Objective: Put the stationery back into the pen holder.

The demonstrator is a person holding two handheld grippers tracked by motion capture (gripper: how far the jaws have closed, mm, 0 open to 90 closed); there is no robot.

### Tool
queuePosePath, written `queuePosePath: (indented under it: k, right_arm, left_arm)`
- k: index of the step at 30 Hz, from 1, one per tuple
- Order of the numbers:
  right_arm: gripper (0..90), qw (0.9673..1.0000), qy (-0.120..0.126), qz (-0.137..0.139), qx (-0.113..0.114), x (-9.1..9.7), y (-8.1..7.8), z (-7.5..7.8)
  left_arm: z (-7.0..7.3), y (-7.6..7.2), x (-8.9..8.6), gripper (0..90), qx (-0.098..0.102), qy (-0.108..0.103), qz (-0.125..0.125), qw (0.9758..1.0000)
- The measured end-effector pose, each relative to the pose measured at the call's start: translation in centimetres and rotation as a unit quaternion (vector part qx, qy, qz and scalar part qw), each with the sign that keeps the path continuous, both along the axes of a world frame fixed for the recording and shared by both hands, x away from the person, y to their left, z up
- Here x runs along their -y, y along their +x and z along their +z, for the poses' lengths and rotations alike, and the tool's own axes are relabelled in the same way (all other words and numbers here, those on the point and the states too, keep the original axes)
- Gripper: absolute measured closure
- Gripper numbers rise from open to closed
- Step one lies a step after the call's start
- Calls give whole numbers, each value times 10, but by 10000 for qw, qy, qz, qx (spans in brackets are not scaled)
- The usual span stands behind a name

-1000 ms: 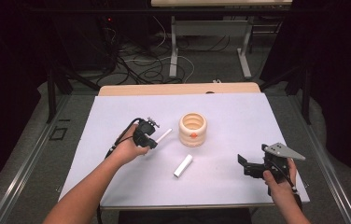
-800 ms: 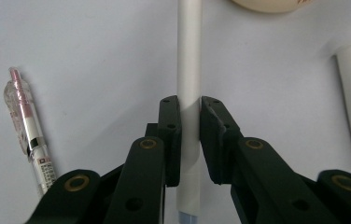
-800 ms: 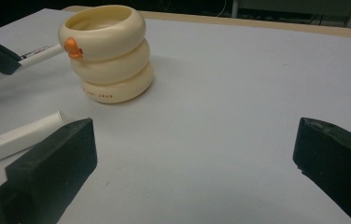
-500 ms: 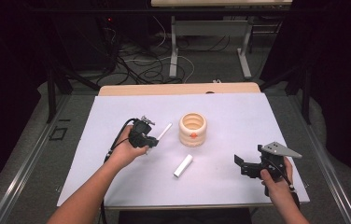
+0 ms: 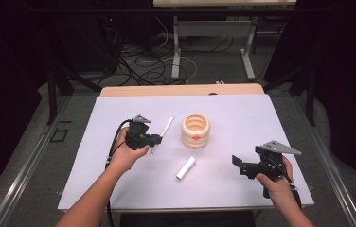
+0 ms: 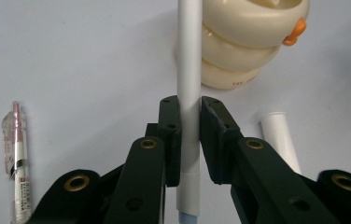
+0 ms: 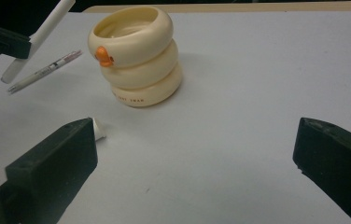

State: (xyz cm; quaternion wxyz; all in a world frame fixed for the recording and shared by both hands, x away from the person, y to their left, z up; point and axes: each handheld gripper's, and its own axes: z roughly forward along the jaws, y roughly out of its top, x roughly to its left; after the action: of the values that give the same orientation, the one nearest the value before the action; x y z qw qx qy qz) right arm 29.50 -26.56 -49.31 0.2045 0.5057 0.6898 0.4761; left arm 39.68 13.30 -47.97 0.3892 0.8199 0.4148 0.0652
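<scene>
The white pen barrel (image 6: 188, 70) points along the left gripper's (image 6: 190, 135) fingers.

White pen barrel (image 6: 188, 70), cream ringed holder (image 5: 195, 131) with orange knob (image 5: 196, 137), white cap (image 5: 186, 168), black hand-held gripper (image 5: 155, 140)

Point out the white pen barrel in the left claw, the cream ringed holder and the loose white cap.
white pen barrel (image 6: 188, 70): left gripper view, mid-shaft above the jaws.
cream ringed holder (image 5: 195, 131): high view, outer side wall.
loose white cap (image 5: 186, 167): high view, middle of its length.
</scene>
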Motion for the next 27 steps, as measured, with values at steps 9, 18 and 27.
queuePosePath:
  k: [9, 18, 27]
  right_arm:
    - [0, 9996, 275, 47, -98, -6, 6, 11]
    - [58, 9990, 364, 100, -231, -17, 14, 20]
    - [123, 9984, 427, 373, -64, -40, 23, 35]
  left_arm:
    - [8, -9, -1, 790, 215, -485, 152, 9985]
    - [14, -16, 1, 789, 409, -761, 186, 9961]
    - [15, -25, 8, 789, 517, -955, 134, 9940]
